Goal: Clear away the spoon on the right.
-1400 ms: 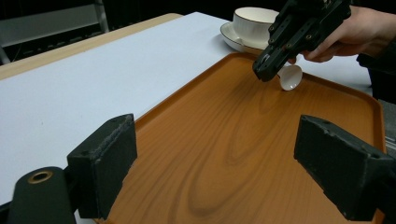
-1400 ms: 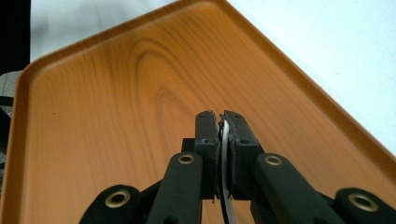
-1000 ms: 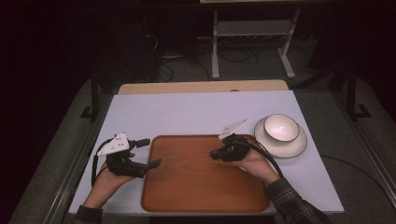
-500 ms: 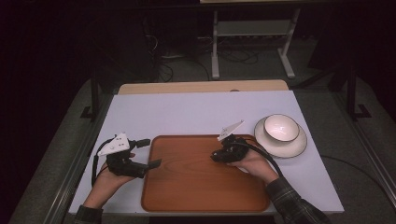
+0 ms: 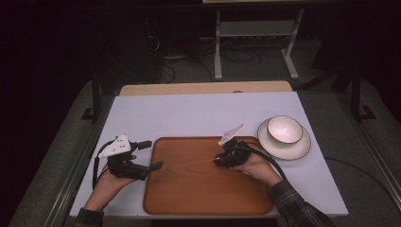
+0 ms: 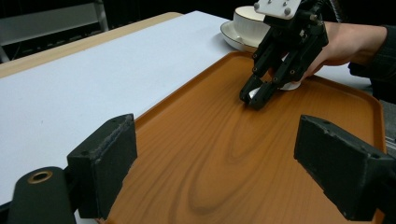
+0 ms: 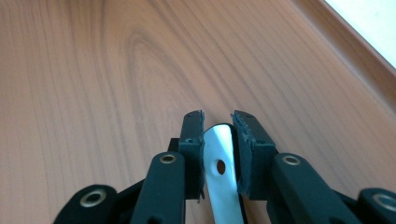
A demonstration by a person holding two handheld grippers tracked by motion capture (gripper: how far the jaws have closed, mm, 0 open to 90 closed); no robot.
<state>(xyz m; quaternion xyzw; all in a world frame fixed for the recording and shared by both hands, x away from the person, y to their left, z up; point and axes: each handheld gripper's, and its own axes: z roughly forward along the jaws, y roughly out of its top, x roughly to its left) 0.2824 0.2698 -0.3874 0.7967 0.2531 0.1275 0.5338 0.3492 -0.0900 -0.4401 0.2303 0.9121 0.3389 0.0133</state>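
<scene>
The right tongs [image 7: 218, 122] pinch a white spoon handle [image 7: 219, 163] just above the wooden tray [image 5: 189, 189]. The left tongs [image 5: 150, 154] hang spread at the tray's left edge on the desk [image 5: 189, 113].

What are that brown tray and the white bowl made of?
The tray looks like wood or a wood-print laminate: swirling grain shows under a smooth, slightly glossy surface, so I can't tell which. The bowl and its saucer look like glazed ceramic: shiny white with a thin dark rim.
</scene>
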